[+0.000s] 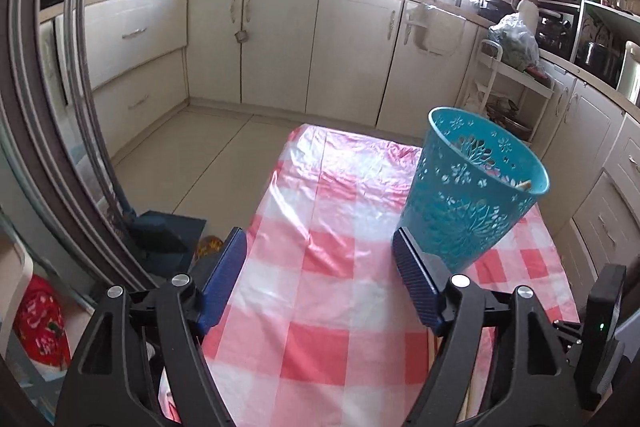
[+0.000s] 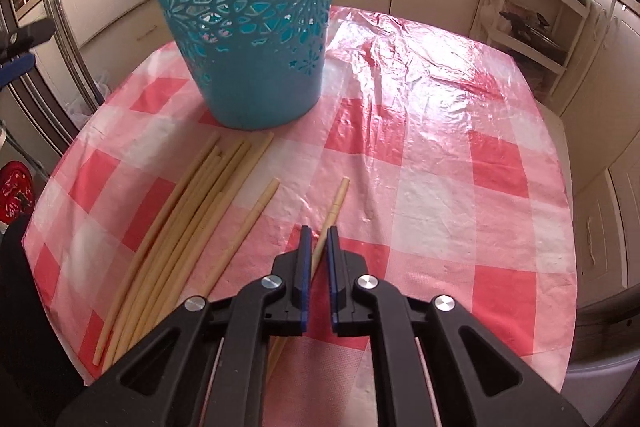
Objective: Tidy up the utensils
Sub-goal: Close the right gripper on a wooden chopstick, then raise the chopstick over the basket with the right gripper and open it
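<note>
The right gripper (image 2: 317, 231) was nearly closed, its blue-padded fingers (image 2: 305, 255) standing close on either side of a single chopstick (image 2: 333, 207). A narrow gap showed on each side of the stick, so whether the pads actually pinched it could not be told. That chopstick's long axis ran from near and slightly left, under the gripper, to far and slightly right, its blunt squared end pointing away toward the far right of the checked tablecloth (image 2: 440, 155).

Just left of it lay a second loose chopstick (image 2: 252, 219), roughly parallel and apart from the first, its far end pointing the same way. Further left lay a bundle of chopsticks (image 2: 176, 227) side by side, touching one another, their long axes running from the near left edge of the table up toward the base of the teal basket (image 2: 244, 27). Their far ends lay just beside the basket's foot.

The basket stood upright on the cloth at the far left in the right wrist view, its wall pierced with flower cut-outs.

The left gripper (image 1: 320, 251) was wide open with nothing between its fingers, hovering above the cloth. In its view the basket (image 1: 476, 187) stood just beyond the right-hand finger (image 1: 416, 275), and the pale tip of a stick (image 1: 525, 184) rested against the inside of the rim on the right.
</note>
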Motion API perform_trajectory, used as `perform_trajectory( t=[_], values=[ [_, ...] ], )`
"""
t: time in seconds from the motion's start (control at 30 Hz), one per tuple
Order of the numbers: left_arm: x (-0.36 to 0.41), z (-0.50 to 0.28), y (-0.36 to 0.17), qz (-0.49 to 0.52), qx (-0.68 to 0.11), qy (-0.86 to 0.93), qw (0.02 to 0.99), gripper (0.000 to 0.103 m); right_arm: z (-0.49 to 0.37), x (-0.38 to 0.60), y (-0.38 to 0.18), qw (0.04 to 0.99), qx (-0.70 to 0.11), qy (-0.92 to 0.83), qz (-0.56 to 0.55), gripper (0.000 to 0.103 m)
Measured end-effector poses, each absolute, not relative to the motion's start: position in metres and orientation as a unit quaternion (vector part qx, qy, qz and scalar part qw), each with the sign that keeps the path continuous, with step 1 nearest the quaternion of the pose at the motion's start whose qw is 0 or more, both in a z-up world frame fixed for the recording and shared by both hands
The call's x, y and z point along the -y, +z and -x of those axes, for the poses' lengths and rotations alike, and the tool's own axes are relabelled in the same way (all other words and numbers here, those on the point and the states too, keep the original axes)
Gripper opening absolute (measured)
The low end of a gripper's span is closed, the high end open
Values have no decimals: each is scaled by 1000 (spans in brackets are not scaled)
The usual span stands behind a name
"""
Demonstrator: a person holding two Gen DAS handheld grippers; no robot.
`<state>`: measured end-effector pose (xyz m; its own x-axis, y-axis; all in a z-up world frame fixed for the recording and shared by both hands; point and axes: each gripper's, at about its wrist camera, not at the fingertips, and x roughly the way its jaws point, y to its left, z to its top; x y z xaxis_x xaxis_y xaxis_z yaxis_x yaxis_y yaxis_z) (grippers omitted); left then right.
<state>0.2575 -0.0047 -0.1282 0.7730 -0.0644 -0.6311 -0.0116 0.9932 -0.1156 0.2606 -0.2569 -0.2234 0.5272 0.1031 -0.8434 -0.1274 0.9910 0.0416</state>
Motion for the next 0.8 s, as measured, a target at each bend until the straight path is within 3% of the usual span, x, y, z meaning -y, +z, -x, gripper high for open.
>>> perform_trajectory(
  t=[0.17, 0.43, 0.8],
  values=[
    [-17, -244, -165, 77, -367, 1, 927, 72, -244, 284, -211, 867, -477, 103, -99, 5],
    [-28, -239, -208, 92, -407, 12, 909, 72, -223, 311, -143, 876, -383, 182, -230, 5],
    [-23, -234, -210, 92, -382, 13, 920, 72, -295, 273, -3, 946, -183, 165, -210, 5]
  ],
)
